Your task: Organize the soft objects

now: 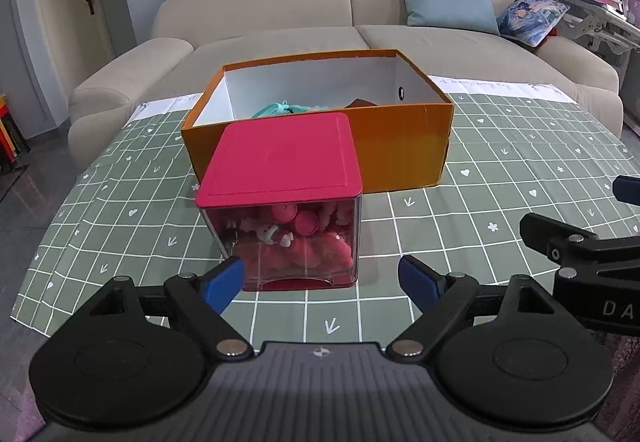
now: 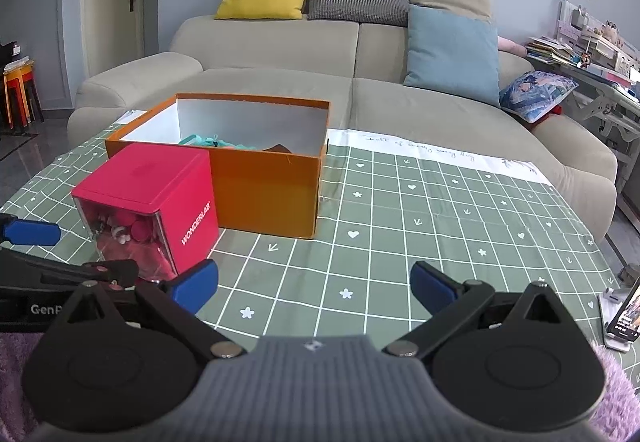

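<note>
Your left gripper (image 1: 320,278) is spread wide and holds nothing, hovering low over the green checked cloth (image 1: 500,178) on the worktop. Straight ahead of it, just beyond the blue fingertips (image 1: 224,282), stands a clear cube with a red lid (image 1: 280,162); pink and red soft items (image 1: 296,242) fill it, and the left fingertip overlaps its lower left corner in the view, though you cannot tell whether they touch. Directly behind the cube, touching or nearly so, sits an open orange box (image 1: 400,138) with a white inside, and a teal cord-like thing (image 1: 288,108) lies in it. Your right gripper (image 2: 314,284) is also spread wide and empty, over bare cloth to the right of the cube; from it the cube (image 2: 148,178) lies ahead to the left and the orange box (image 2: 264,190) beyond that. A beige sofa (image 2: 440,114) with cushions runs behind the worktop. At the far right edge a phone (image 2: 626,316) stands propped up.
</note>
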`<state>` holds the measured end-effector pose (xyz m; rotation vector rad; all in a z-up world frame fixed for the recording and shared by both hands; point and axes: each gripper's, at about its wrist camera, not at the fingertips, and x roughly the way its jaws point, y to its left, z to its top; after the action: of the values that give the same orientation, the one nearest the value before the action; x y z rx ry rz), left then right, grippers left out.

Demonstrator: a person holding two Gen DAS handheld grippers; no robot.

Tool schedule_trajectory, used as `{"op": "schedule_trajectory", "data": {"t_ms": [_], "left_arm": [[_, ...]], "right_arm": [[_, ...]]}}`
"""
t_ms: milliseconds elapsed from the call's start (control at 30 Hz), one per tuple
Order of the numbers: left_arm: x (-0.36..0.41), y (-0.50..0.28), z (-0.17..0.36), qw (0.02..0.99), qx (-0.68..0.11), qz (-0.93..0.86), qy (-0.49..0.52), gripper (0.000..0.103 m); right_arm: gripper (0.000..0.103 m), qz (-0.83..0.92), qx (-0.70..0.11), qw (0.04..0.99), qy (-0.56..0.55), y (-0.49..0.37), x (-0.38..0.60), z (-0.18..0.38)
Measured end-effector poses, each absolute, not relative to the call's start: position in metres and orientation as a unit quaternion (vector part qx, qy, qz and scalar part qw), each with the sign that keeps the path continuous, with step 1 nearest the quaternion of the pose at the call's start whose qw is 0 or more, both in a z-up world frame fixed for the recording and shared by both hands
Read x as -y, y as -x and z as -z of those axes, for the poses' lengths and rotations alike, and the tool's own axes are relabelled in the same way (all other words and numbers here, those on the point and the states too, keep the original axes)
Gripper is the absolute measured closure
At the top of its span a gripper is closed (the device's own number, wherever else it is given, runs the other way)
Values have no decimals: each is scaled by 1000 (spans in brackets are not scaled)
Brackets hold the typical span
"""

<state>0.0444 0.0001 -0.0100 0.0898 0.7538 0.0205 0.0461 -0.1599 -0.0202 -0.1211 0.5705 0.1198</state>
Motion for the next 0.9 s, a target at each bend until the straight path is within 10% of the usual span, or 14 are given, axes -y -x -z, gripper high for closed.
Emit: {"op": "schedule_trajectory", "data": {"t_ms": [900], "left_arm": [[-2,-45,11,927,-374,-8,-39,1]], "right_arm": [[3,-53,-291,954,55,-52,161,25]]}}
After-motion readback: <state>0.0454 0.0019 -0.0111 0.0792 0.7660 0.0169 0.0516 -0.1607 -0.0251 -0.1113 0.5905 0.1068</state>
